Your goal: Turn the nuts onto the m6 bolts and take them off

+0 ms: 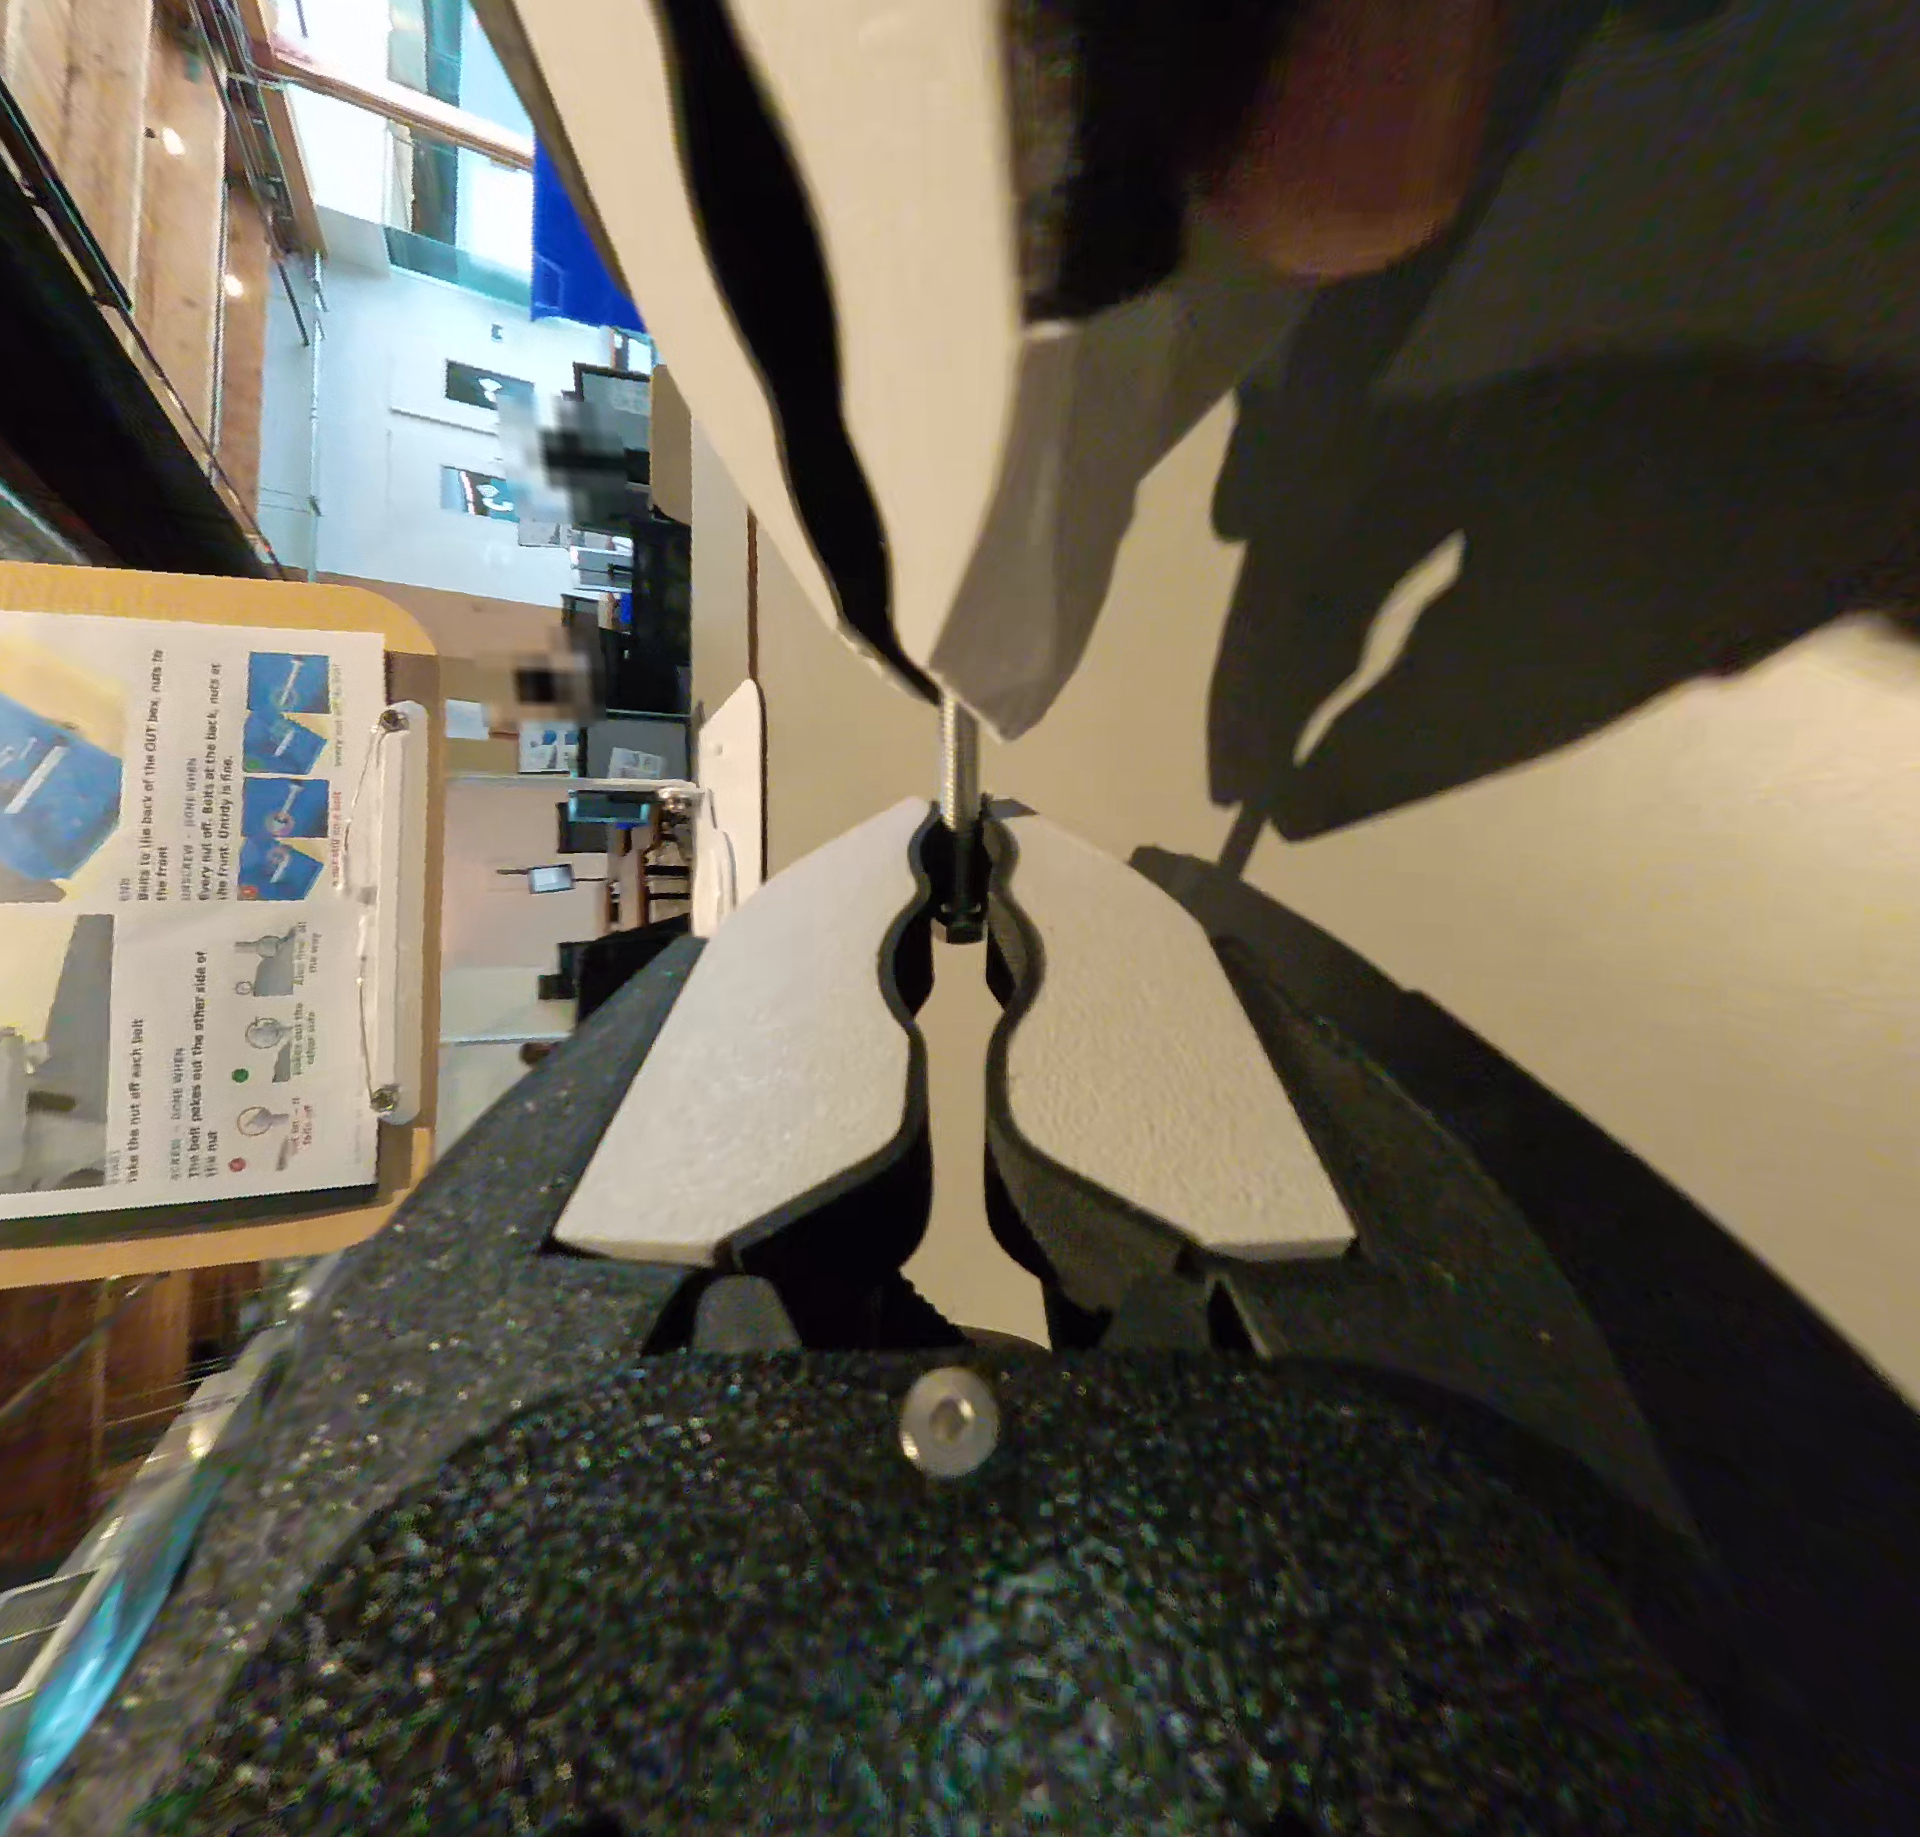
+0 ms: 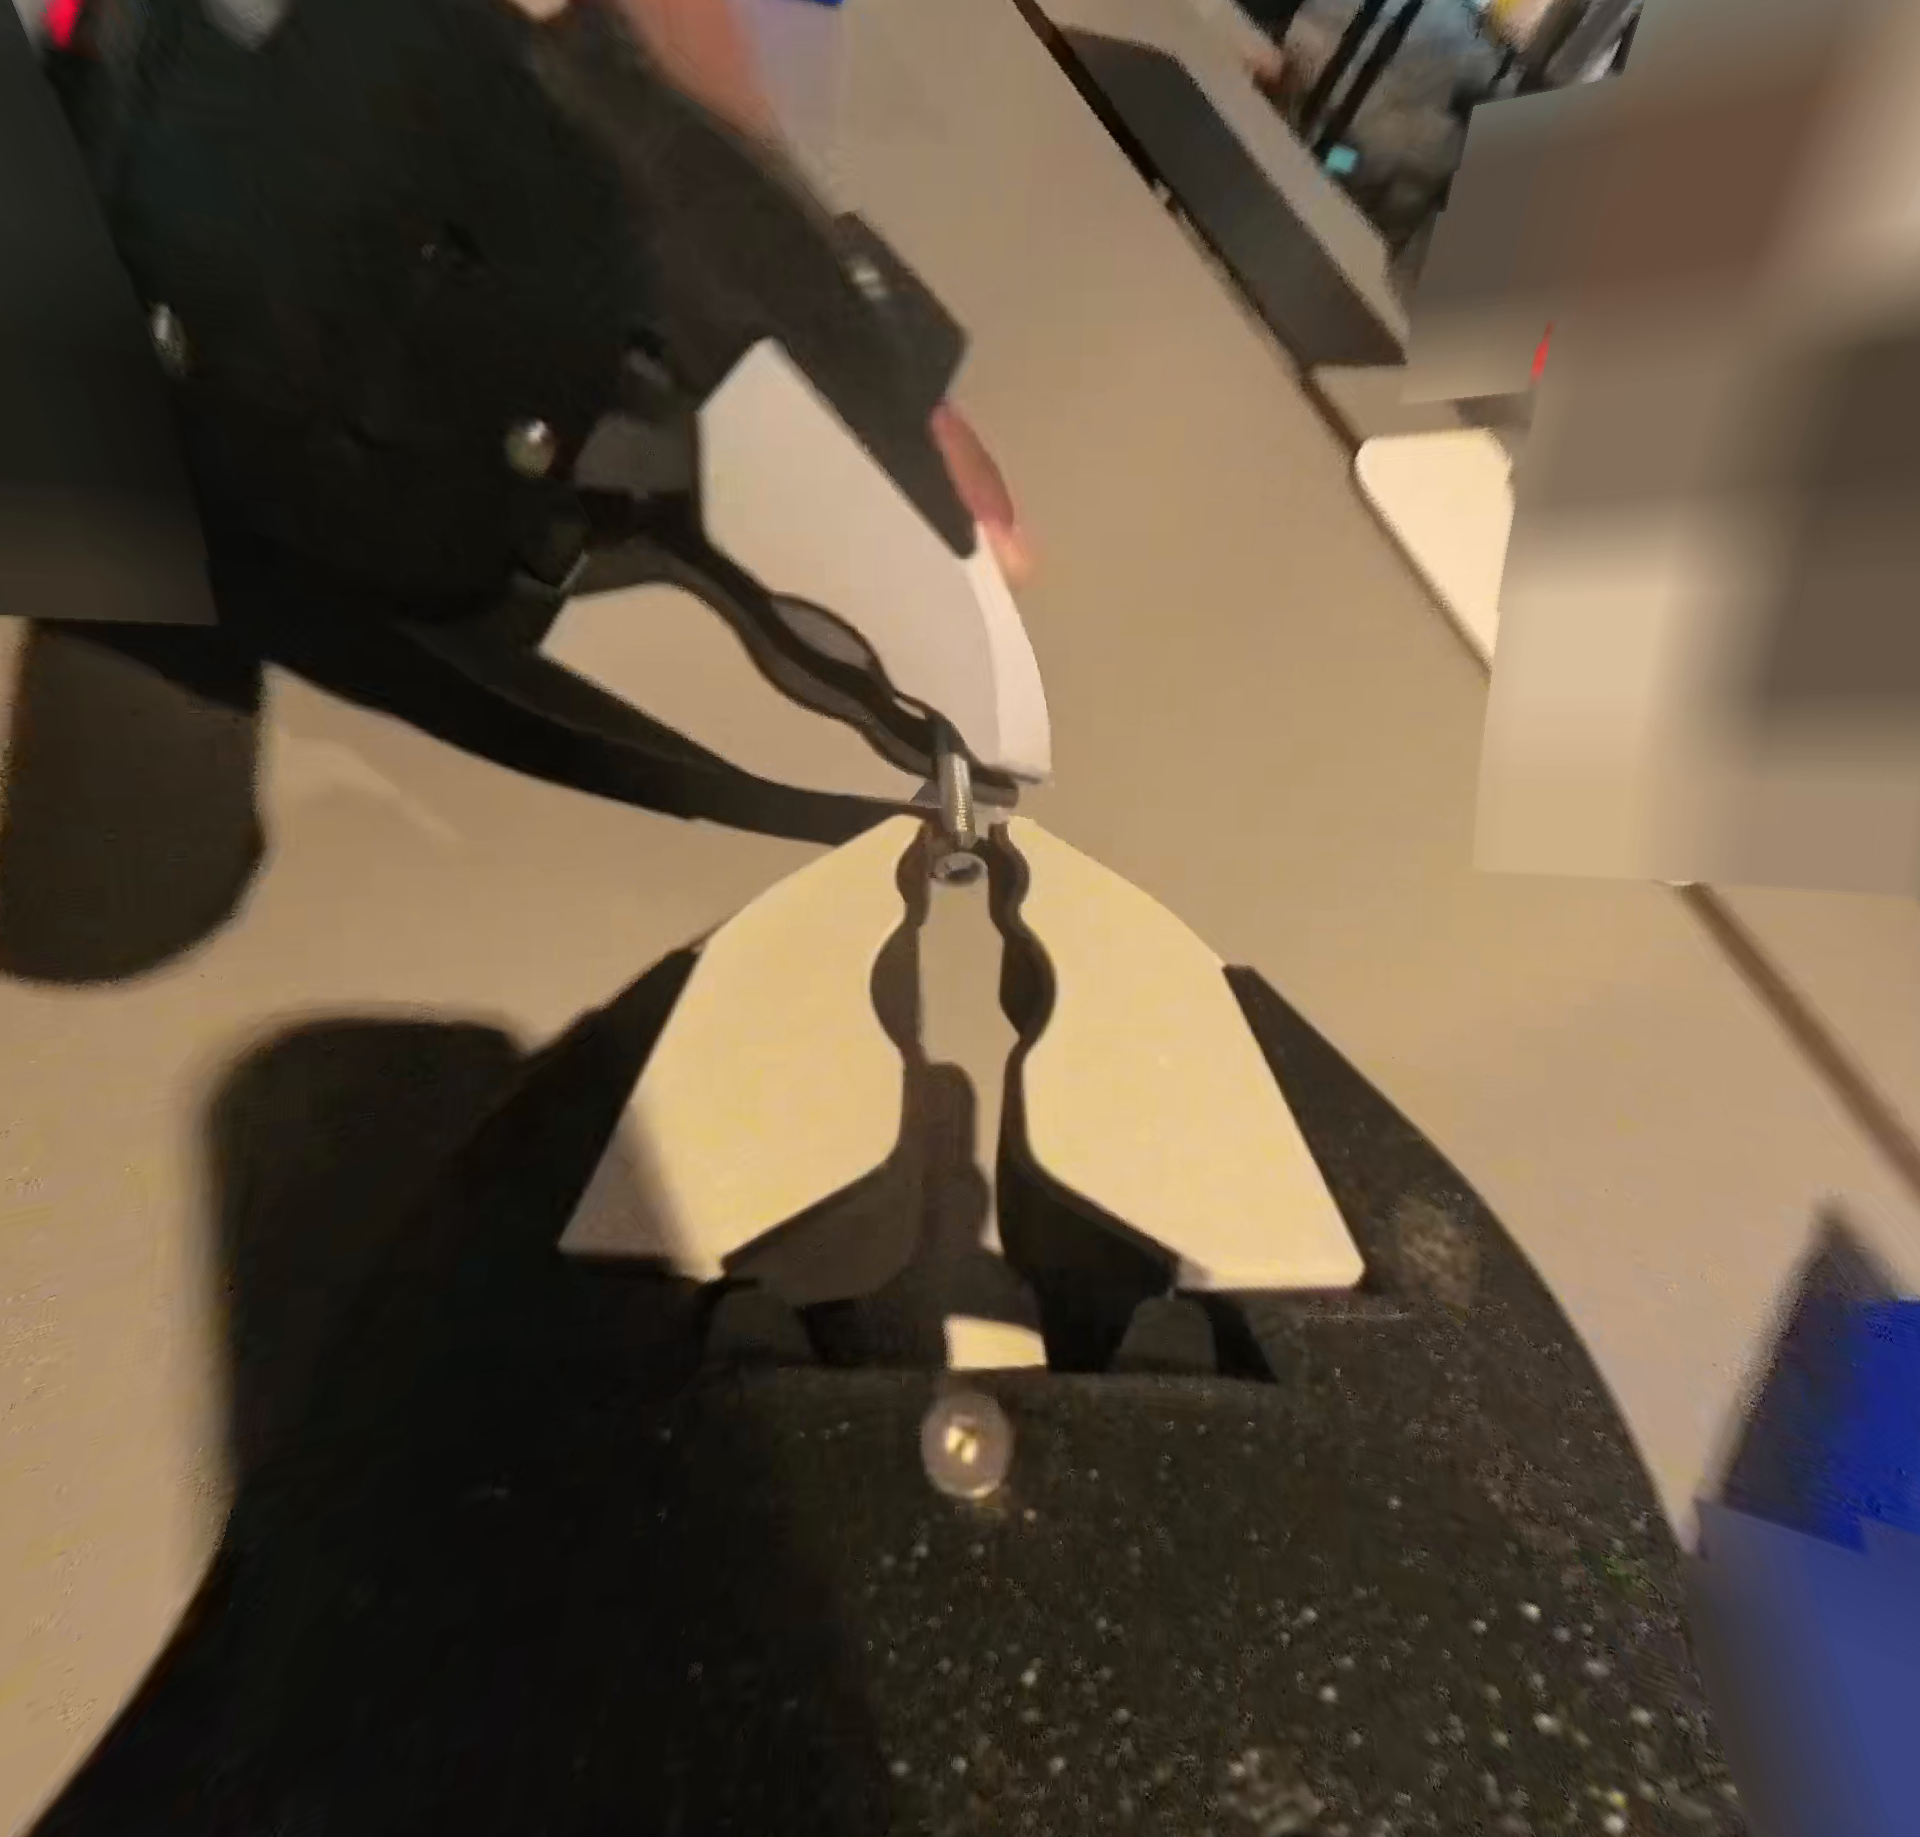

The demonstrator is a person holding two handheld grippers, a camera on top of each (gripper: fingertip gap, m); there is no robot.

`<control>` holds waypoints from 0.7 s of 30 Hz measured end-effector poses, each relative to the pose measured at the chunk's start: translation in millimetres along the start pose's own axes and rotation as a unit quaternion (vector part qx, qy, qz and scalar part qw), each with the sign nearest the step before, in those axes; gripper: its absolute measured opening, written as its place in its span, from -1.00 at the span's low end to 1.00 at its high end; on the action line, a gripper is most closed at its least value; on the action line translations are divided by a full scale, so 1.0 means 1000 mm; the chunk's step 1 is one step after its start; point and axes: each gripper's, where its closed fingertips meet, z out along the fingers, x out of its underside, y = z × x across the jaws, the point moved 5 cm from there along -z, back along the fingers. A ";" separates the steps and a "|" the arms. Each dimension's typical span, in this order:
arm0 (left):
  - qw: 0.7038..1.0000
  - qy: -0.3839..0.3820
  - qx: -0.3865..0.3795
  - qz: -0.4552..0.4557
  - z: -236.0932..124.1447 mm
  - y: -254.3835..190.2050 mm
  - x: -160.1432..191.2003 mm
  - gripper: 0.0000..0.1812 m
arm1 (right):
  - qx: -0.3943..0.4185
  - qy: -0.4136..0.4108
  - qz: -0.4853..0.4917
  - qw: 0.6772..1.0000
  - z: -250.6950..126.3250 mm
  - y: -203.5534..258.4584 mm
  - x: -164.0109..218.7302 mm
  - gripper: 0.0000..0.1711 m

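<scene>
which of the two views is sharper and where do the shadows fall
Left wrist view: sharp on the bolt and left gripper, with the right gripper casting a hard shadow on the table. Right wrist view: motion-blurred throughout, with soft shadows lower left.

A: Bench (image 1: 1558,956), left wrist view: plain cream top, dark shadow patches cast on it.

B: Anything resting on it?

A: A white rounded board (image 1: 732,800) at its far edge; contact unclear. Right wrist view, blurred: same cream bench (image 2: 1195,540), a black-edged tray (image 2: 1247,218) near its far side, something blue (image 2: 1808,1413) at the right; kind unclear
</scene>
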 end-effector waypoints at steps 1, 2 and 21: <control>1.000 0.006 -0.006 0.012 0.000 0.001 0.000 -0.95 | -0.018 0.000 0.066 0.998 0.001 -0.002 0.000 -0.88; 1.000 0.013 -0.013 0.025 0.000 0.002 0.000 -0.95 | -0.044 -0.005 0.146 0.988 0.002 -0.004 0.001 -0.88; 0.999 -0.008 -0.005 -0.051 -0.001 0.006 0.001 -0.95 | 0.025 -0.027 -0.115 0.993 -0.011 -0.002 -0.004 -0.62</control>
